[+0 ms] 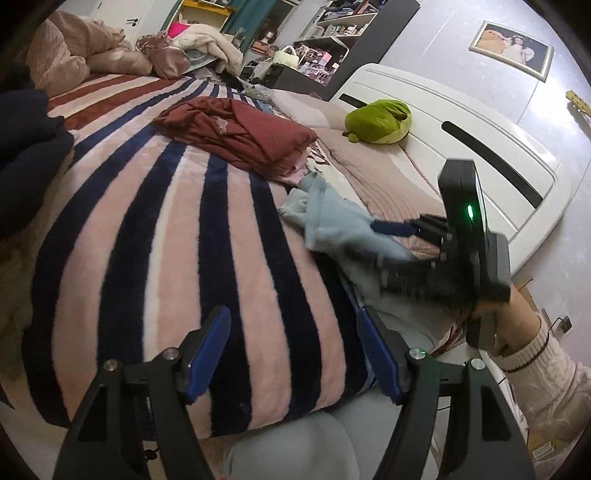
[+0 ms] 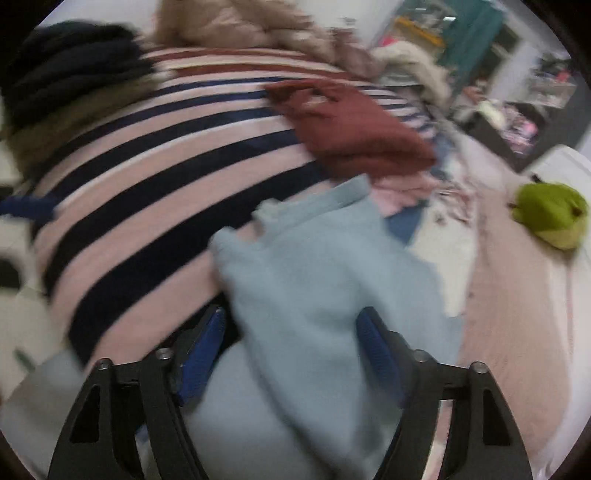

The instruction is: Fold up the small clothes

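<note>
Left claw: the left claw hung open above the near edge of the bed, blue pads wide apart with nothing between them.
Right claw: the right claw had its fingers spread; the light blue garment draped down between them. Motion blur hid whether the pads pressed the cloth, so I could not tell if it gripped. In the left wrist view the right claw sat at the garment's right end, one blue finger lying against the cloth.
Garment position: the light blue garment lay at the right edge of the striped blanket, just beside the stack of folded clothes.
Garment axis: in the right wrist view its long axis ran from the claw away toward the stack, the ribbed hem or cuff at the far end.
Folded stack: a dark red garment lay on top, with pink cloth showing under it.
Bed: a green plush toy rested near the white headboard.
Writing: none could be read.
Containers: shelves in the background held small items, too small to make out.
</note>
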`<state>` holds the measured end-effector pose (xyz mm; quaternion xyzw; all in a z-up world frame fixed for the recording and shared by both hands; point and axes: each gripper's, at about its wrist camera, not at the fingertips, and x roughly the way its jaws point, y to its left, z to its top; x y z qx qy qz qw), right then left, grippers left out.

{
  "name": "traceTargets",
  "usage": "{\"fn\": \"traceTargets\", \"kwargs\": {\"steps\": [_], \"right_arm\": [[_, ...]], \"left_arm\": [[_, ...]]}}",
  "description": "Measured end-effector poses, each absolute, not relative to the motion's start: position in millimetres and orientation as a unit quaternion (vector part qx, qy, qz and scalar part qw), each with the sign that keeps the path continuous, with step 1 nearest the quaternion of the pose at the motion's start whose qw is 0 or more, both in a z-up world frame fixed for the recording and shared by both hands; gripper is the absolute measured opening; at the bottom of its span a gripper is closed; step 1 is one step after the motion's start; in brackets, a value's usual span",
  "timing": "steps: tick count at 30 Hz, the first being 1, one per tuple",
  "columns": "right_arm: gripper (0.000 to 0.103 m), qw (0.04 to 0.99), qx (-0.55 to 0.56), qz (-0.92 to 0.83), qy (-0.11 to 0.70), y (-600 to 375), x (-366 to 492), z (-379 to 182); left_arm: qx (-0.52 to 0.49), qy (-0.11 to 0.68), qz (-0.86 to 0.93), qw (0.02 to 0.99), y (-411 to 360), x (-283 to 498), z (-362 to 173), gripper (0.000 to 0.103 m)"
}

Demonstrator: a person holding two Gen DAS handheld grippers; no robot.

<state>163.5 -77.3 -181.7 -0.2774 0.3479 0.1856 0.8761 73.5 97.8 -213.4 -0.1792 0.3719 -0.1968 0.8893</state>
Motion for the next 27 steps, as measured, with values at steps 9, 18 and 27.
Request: {"fn": "traceTargets", "kwargs": {"steps": [9, 18, 27], "right_arm": [[0.013, 0.911, -0.176, 0.095, 0.361, -159, 200, -156], [0.040, 0.905, -0.015, 0.126, 0.407, -252, 183, -153], [0.050, 0.844, 0.097, 0.245, 0.467, -285, 100, -207]], "left_arm": [[-0.179, 0.376, -0.209, 0.885, 93, 80, -211, 0.067], [-0.185, 0.388, -0.296, 0.853, 45, 91, -211, 0.075], [-0.183, 0.456, -0.333, 0.805, -35, 114, -248, 0.047]]}}
